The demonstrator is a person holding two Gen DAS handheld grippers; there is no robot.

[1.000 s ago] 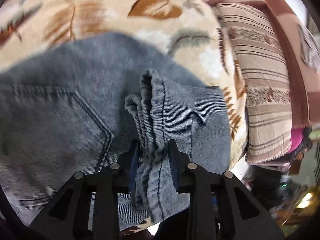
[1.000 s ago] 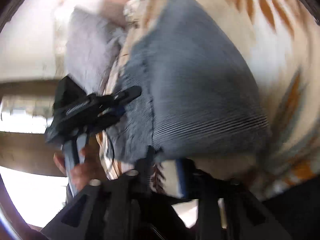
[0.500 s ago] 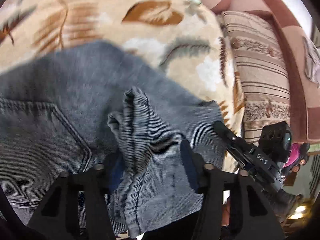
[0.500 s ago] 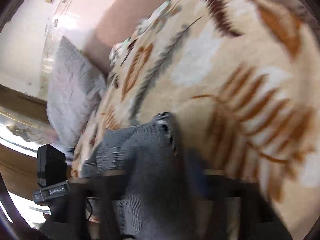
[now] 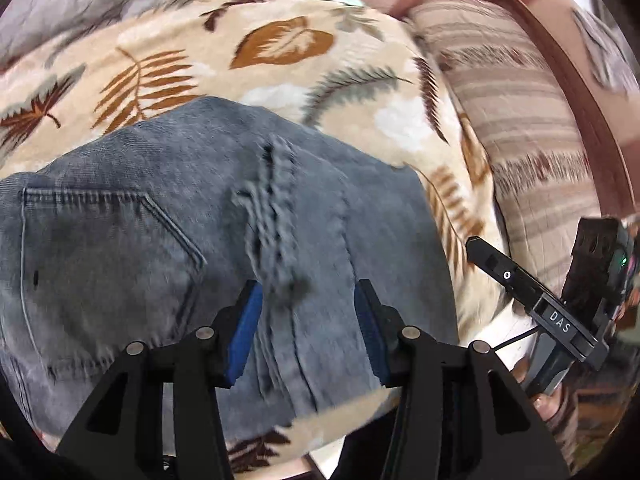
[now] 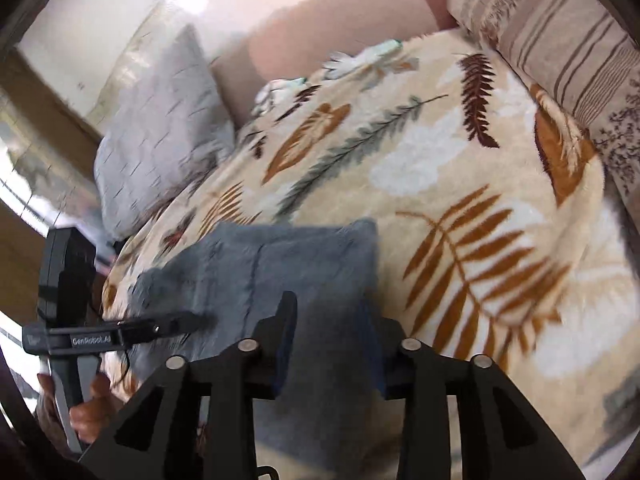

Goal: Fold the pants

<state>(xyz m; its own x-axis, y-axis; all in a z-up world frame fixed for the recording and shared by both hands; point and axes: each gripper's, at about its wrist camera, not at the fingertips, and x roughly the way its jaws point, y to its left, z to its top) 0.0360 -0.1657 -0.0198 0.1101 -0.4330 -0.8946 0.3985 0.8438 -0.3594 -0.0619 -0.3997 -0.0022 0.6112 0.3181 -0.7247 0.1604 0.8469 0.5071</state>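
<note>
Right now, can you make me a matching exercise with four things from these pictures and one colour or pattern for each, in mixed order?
Things:
1. pants
2. blanket
3. pillow
4. cushion

Descriptions:
A. brown and beige stripes
B. plain pale grey
C. faded blue-grey denim
D. beige with leaf print

Pairs: 1-C, 2-D, 3-B, 4-A

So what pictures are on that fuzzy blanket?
Brown and grey leaves on the cream fleece blanket, clearest in the right wrist view.
</note>
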